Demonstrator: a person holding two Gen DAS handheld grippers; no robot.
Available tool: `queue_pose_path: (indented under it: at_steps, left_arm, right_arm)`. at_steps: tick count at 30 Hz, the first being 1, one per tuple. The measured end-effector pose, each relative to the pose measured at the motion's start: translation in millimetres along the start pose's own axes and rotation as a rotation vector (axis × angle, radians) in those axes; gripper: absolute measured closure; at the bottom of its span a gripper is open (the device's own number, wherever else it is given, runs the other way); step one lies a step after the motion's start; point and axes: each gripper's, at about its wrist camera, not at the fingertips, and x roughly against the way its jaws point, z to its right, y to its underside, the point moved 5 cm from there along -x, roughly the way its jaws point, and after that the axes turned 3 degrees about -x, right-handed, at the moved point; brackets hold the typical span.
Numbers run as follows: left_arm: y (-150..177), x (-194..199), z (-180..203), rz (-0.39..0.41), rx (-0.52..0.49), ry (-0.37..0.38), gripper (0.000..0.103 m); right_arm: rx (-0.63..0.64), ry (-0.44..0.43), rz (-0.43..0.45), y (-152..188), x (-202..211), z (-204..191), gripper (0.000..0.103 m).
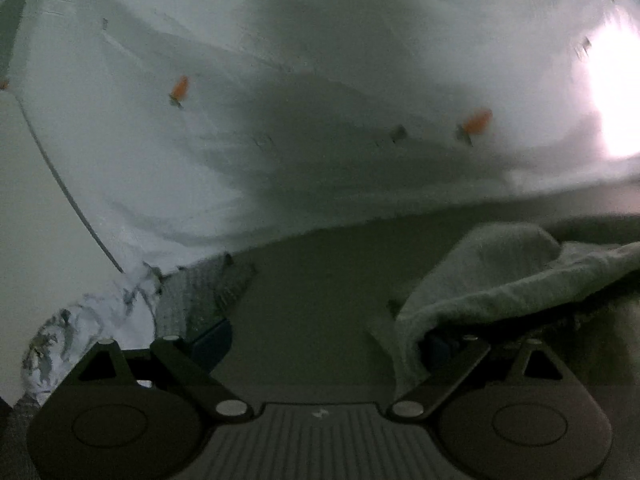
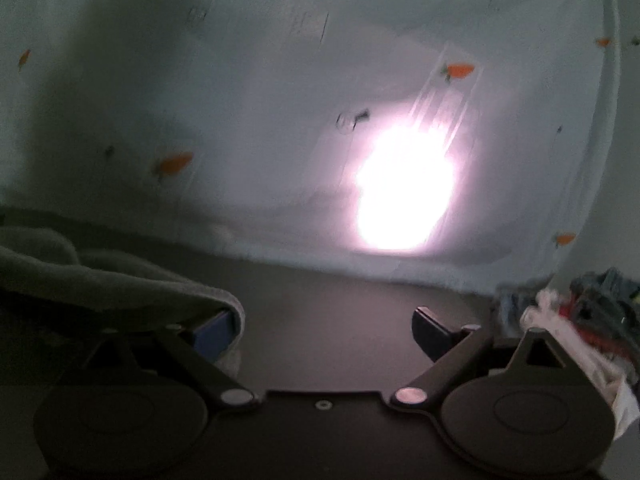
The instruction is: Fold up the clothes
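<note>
Nearest the cameras, the left gripper (image 1: 320,344) and the right gripper (image 2: 324,326) both have their jaws spread wide apart, yet a grey-green towel (image 1: 500,276) lies draped over the inner finger of each: over the right-hand finger in the left wrist view and the left-hand finger in the right wrist view, so it seems slung between the two tools rather than pinched. Its long axis appears to run sideways from one gripper to the other, the free edge sagging toward the dim worktop (image 1: 320,280). Folding looks barely begun, since no crease or stacked layer shows and the cloth is loose. Further off sit a patterned bundle (image 1: 80,332) and a heap of mixed clothes (image 2: 592,312), apparently waiting. Behind everything hangs a white carrot-print sheet (image 2: 280,100), backlit by glare
</note>
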Motion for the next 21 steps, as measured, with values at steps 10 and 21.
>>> queue_pose_path:
  at_steps: [10,21]
  left_arm:
    - [20.6,-2.4,7.2,-0.068,-0.028,0.139,0.007]
    - [32.1,3.4,-17.9,-0.115,0.125,0.353,0.000]
  right_arm:
    - [0.005,-0.067,-0.107,24.9,-3.8,-4.1,0.007]
    - [-0.017,-0.170,-0.192,35.7,-12.6,-22.7,0.006]
